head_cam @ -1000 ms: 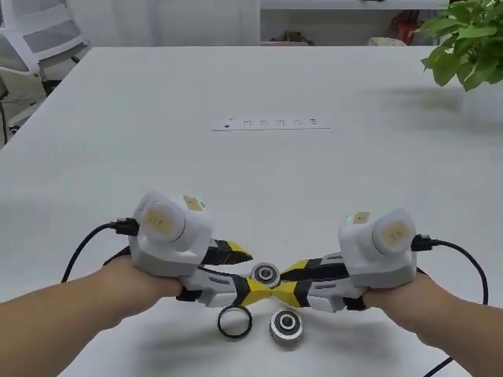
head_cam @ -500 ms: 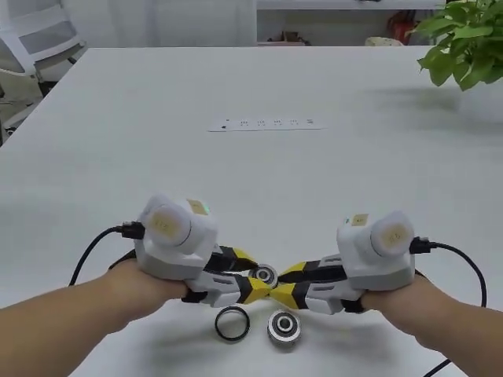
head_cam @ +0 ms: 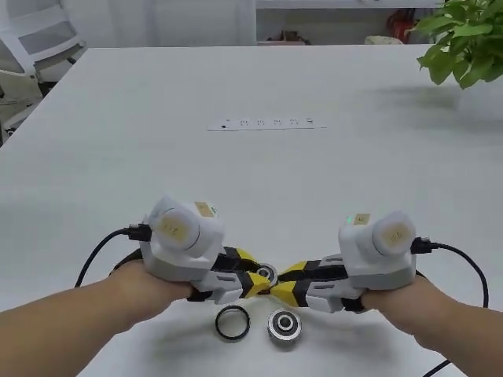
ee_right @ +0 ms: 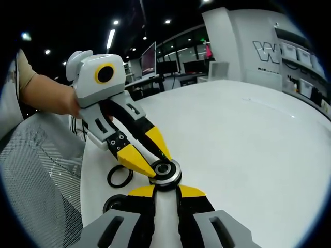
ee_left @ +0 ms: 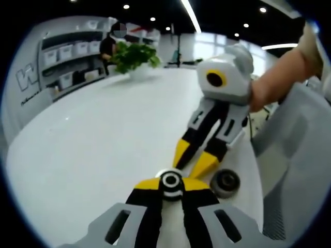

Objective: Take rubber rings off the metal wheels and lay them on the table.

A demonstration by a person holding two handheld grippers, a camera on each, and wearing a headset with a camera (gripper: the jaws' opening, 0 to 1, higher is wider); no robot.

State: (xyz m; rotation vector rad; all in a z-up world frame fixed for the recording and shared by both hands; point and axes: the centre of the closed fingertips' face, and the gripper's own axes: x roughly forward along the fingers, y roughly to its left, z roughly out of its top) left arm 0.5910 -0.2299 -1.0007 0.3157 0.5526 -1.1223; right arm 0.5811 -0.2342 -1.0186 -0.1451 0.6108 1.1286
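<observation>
We are pinching a small metal wheel (ee_left: pixel 170 179) in the left gripper (ee_left: pixel 170 187), its yellow tips pressed in on either side of the hub. The right gripper (ee_right: pixel 165 192) is meeting it nose to nose. Its jaws are drawn nearly together at the wheel's rim, but we cannot tell whether they are nipping the rubber or only touching it.

Just beneath the two grippers, on the near part of the table (head_cam: pixel 259 181), a loose black ring (head_cam: pixel 233 323) is lying flat. A second wheel (head_cam: pixel 284 324) is lying just beside it, its outer rim looking like bright metal. From that we are judging one wheel finished, with its ring already laid down. The wheel in the air is the one in hand, and its rubber is not yet off. After the peel, the ring has to go down on the table.

The right gripper view is giving us a dark band around the held wheel, which is too small to judge in the head view. The left gripper view is showing the right gripper's two yellow tips slightly parted as they reach in. The head view is adding the layout, with a socket strip (head_cam: pixel 266 123) at mid-table and a plant (head_cam: pixel 464 43) at the far right corner.
</observation>
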